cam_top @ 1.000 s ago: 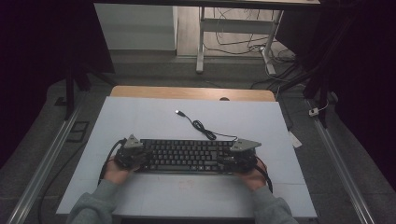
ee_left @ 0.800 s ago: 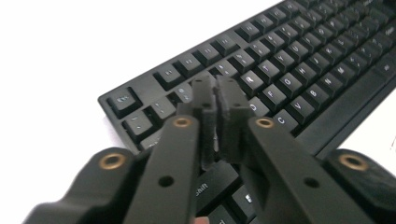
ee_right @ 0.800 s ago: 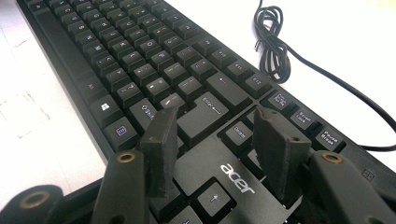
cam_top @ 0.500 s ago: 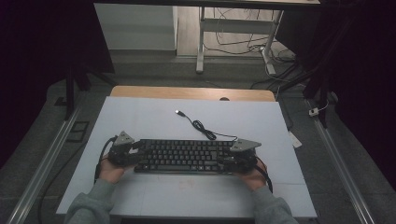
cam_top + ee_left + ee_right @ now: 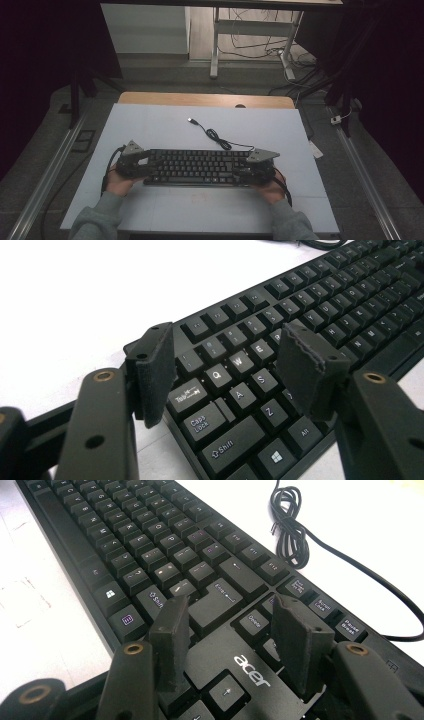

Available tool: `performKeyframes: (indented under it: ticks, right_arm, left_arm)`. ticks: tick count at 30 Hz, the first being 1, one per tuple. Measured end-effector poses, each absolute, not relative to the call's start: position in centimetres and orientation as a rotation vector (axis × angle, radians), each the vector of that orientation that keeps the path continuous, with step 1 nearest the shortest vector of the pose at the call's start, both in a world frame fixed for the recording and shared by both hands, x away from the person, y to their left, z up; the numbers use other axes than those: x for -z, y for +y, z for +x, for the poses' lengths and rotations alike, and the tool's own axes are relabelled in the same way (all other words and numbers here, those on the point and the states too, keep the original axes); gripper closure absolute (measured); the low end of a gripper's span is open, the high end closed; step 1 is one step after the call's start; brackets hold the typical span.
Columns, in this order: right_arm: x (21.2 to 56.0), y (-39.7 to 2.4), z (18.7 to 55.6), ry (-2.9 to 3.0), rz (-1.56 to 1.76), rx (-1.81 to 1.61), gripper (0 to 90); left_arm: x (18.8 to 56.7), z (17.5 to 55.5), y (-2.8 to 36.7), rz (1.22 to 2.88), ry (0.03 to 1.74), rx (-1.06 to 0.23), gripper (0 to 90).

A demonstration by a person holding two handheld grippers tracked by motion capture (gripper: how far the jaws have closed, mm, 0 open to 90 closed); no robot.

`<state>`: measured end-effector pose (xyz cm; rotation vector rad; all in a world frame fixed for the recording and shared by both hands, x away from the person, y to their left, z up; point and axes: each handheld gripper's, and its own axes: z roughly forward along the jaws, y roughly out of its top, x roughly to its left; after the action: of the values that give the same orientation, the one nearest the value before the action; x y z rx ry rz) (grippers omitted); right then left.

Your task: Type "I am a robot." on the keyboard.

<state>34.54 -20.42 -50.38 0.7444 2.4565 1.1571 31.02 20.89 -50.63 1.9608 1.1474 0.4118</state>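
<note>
Now left tool (image 5: 225, 370) has opened off keyboard (image 5: 197, 166).

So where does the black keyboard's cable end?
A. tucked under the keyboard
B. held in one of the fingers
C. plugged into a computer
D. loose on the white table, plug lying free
D: in the high view the thin black cable runs from the black plastic keyboard to a small plug lying free on the white table top.
</note>
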Motion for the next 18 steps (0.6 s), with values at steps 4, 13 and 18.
performKeyframes:
  ticks: [4, 13, 18]
  right_arm:
    - [50.4, -20.4, 34.5, 2.456, 0.744, -1.158, 49.7]
    - [50.4, -20.4, 34.5, 2.455, 0.745, -1.152, 49.7]
    - [50.4, -20.4, 34.5, 2.455, 0.744, -1.157, 49.7]
  left_arm:
    - [50.6, 31.0, 20.9, 1.953, 1.15, -0.409, 37.7]
    - [50.3, 30.8, 20.4, 1.951, 1.121, -0.388, 36.7]
    - [50.1, 30.6, 19.8, 1.959, 1.095, -0.367, 36.3]
